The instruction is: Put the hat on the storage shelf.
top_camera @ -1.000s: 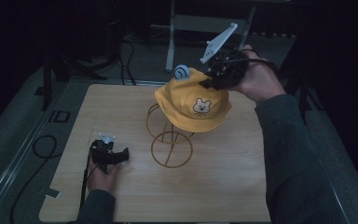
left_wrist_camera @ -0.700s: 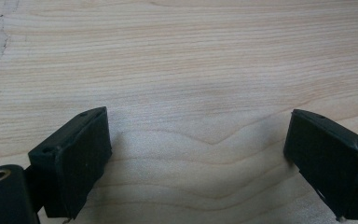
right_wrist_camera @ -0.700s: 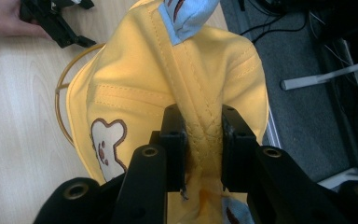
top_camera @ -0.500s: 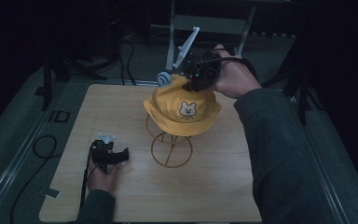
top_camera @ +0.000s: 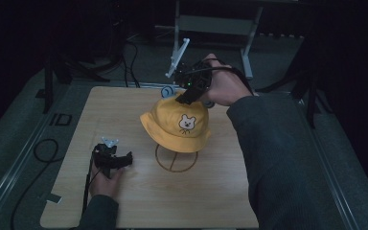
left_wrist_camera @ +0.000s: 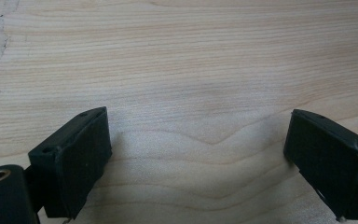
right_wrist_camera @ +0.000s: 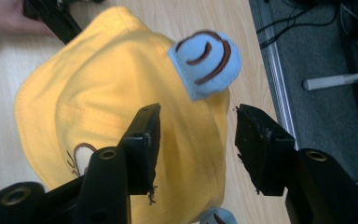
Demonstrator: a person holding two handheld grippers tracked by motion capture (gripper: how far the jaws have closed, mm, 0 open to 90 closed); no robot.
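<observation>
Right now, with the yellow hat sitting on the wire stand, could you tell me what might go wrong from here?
1. The right gripper has just opened, yet its jaws sit astride the yellow hat; pulling away carelessly could snag the fabric or a blue ear.
2. The hat looks tilted on the wire stand, so it might slide off.
3. A snag could tip the light stand.

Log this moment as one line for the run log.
yellow hat: sits on wire stand | right tongs: just opened, over hat crown | left tongs: open, over table
</observation>
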